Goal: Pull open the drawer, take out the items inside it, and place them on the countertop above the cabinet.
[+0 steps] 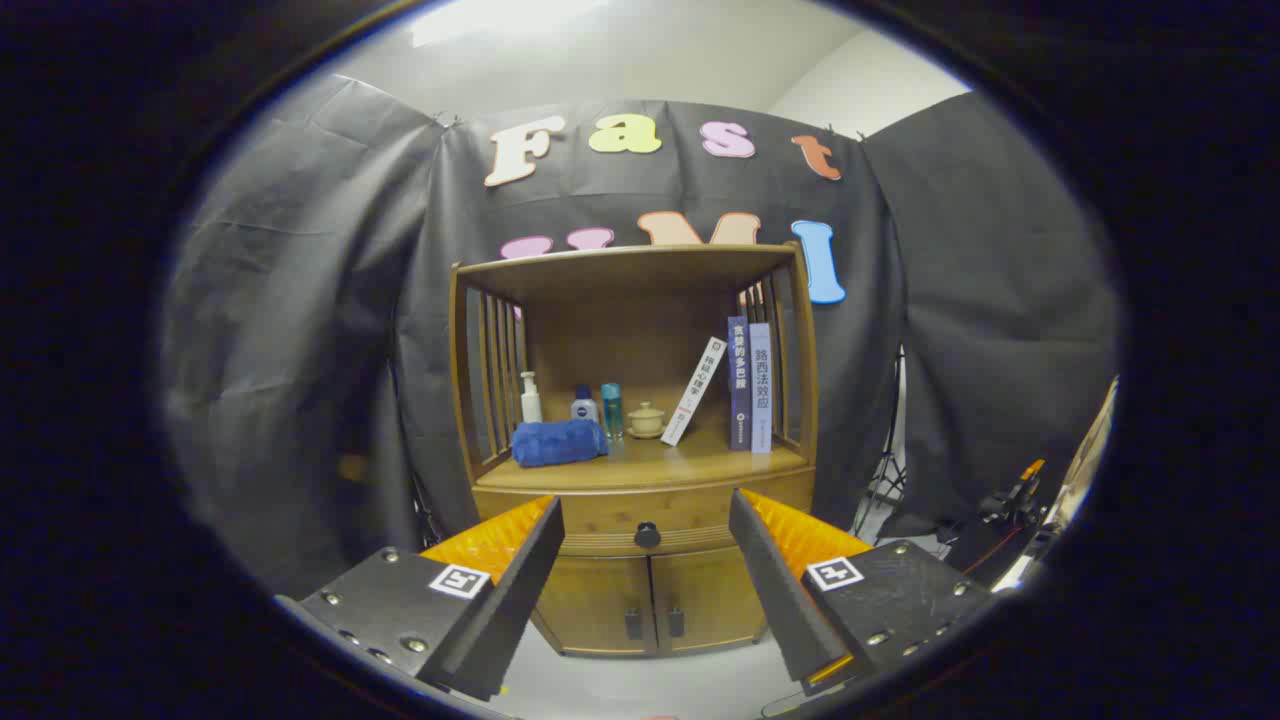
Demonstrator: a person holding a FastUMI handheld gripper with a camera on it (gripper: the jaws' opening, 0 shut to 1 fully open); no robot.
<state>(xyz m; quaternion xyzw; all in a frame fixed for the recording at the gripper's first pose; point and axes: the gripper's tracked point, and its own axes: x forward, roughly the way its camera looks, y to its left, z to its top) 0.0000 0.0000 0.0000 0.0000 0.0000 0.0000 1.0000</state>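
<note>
The wooden cabinet (640,440) stands against the black cloth wall, straight ahead of the gripper and well apart from it. It has an open shelf bay on top with slatted sides, a drawer below that, and two small doors at the bottom.

The countertop (650,462) forms the floor of the open bay and carries several items. On its right side, two books (750,385) stand upright side by side against the right slats; a third, white book (694,391) leans tilted toward them. On the left, a rolled blue towel (558,442) lies near the front edge. Behind the towel stand a white pump bottle (530,398), a small dark-blue bottle with a white cap (585,405) and a slim teal bottle (612,410). A small cream lidded cup (646,420) sits between the teal bottle and the leaning book.

The drawer (645,515) is closed, its front flush with the cabinet. Its contents are hidden. A dark round knob (647,535) sits at the centre of the drawer front.

The gripper (645,525) has its fingers spread wide, with nothing between them. The drawer knob appears in the gap between the fingertips but lies well beyond them; no contact.

The two lower doors (655,600) are closed, each with a small dark handle near the centre seam.
</note>
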